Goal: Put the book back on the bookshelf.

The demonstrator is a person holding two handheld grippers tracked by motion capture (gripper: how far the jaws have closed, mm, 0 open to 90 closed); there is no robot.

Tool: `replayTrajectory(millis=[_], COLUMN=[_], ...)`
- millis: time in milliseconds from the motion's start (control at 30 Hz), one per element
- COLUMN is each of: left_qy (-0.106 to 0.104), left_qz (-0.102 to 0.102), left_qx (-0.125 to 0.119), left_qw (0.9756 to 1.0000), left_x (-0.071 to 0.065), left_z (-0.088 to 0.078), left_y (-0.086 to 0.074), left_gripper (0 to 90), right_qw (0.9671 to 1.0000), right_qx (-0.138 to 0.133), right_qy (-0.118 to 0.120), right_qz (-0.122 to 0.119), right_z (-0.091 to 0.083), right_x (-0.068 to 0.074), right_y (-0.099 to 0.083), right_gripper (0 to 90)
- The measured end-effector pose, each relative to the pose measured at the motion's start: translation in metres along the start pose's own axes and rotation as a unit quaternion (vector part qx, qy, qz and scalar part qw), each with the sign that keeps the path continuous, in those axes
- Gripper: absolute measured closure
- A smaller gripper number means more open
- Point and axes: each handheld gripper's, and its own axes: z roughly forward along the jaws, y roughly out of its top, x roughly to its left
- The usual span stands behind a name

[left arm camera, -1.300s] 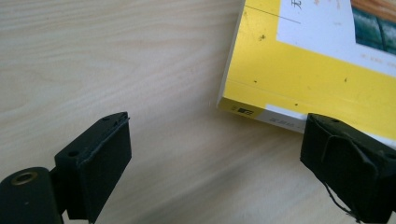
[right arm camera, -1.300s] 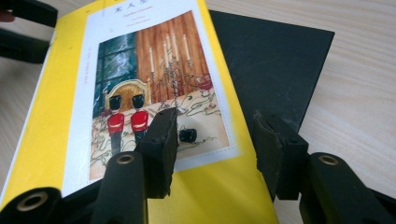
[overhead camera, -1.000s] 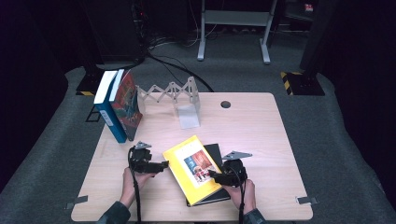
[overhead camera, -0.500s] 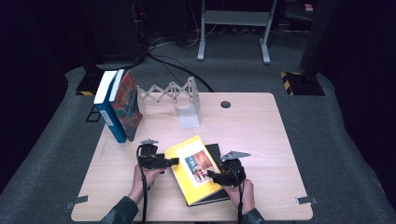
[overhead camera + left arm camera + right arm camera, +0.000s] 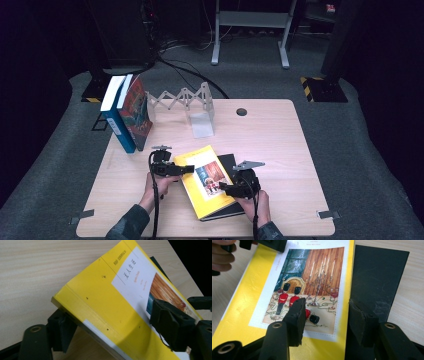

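**Yellow book caught at its spine edge while the other gripper steadies the cover**

At ten o'clock on the table [image 5: 280, 130], two upright books [image 5: 125, 112] lean together against the end of a white zigzag rack [image 5: 182, 100], which runs toward twelve o'clock. They look already shelved there, which suggests the flat books are bound for the same spot.

Just left of centre, the left gripper [image 5: 187, 169] reaches level toward three o'clock. In its own view the yellow book [image 5: 112, 302] runs between the two jaws, one under the lifted spine edge and one over the cover. The jaws have just been closing on it, yet a thin gap seems to remain at the upper pad, so I judge the grip not yet firm. The spine edge makes sense as a hold: it is the stiffest part and lets the book be tipped upright.

The yellow book [image 5: 207, 180] lies at six o'clock, askew, resting on a black book [image 5: 230, 162] whose edge peeks out toward three o'clock.

At about five o'clock, the right gripper [image 5: 225, 189] points toward nine o'clock. In its view the jaws stand apart on either side of the yellow book's [image 5: 249, 302] right edge, one pad over the picture, one over the black book [image 5: 377, 277]. Whether they pinch anything I cannot tell; it seems to hold the stack steady.
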Motion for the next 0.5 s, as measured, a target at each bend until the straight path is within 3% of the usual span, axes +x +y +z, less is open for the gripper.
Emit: replayTrajectory(millis=[67,100,133,167,200,300,333,367,400,467,500], left_qy=[0.009,0.005,0.001,-0.009,0.007,0.039,0.058,0.068,0.068,0.098,0.106], left_qz=[0.015,0.027,0.027,0.040,0.054,0.094,0.125,0.134,0.134,0.171,0.180], left_qx=[0.001,0.003,-0.001,0.003,0.003,0.006,0.025,0.028,0.028,0.046,0.051], left_qw=[0.9998,0.9996,0.9996,0.9992,0.9985,0.9948,0.9901,0.9883,0.9883,0.9792,0.9766], left_x=[-0.006,-0.008,-0.011,-0.015,-0.022,-0.040,-0.046,-0.049,-0.049,-0.058,-0.061], left_z=[-0.002,-0.004,-0.005,-0.006,-0.007,-0.009,-0.010,-0.009,-0.009,-0.010,-0.010], left_y=[0.005,0.007,0.010,0.013,0.016,0.026,0.031,0.033,0.033,0.037,0.039], left_gripper=[28.7,28.7,39.1,39.1,46.0,51.7,51.8,51.9,51.9,51.8,51.8], right_qw=[1.0000,1.0000,1.0000,1.0000,1.0000,0.9999,0.9998,0.9998,0.9997,0.9997,0.9996], right_qx=[0.000,0.000,0.003,0.003,0.000,0.005,0.003,0.003,0.000,0.002,0.001], right_qy=[-0.005,-0.005,-0.005,-0.005,-0.001,-0.013,-0.016,-0.015,-0.020,-0.022,-0.020], right_qz=[0.003,0.003,0.001,0.001,-0.003,-0.005,-0.008,-0.011,-0.013,-0.012,-0.018], right_z=[0.000,0.000,0.000,0.000,0.001,0.002,0.002,0.003,0.003,0.004,0.004], right_x=[0.001,0.001,0.000,0.000,0.000,0.004,0.005,0.005,0.006,0.007,0.008], right_y=[0.000,0.000,0.001,0.001,0.001,0.004,0.004,0.004,0.004,0.005,0.005], right_gripper=[49.0,49.0,49.2,49.2,49.2,49.1,49.1,49.1,49.1,49.1,49.2])
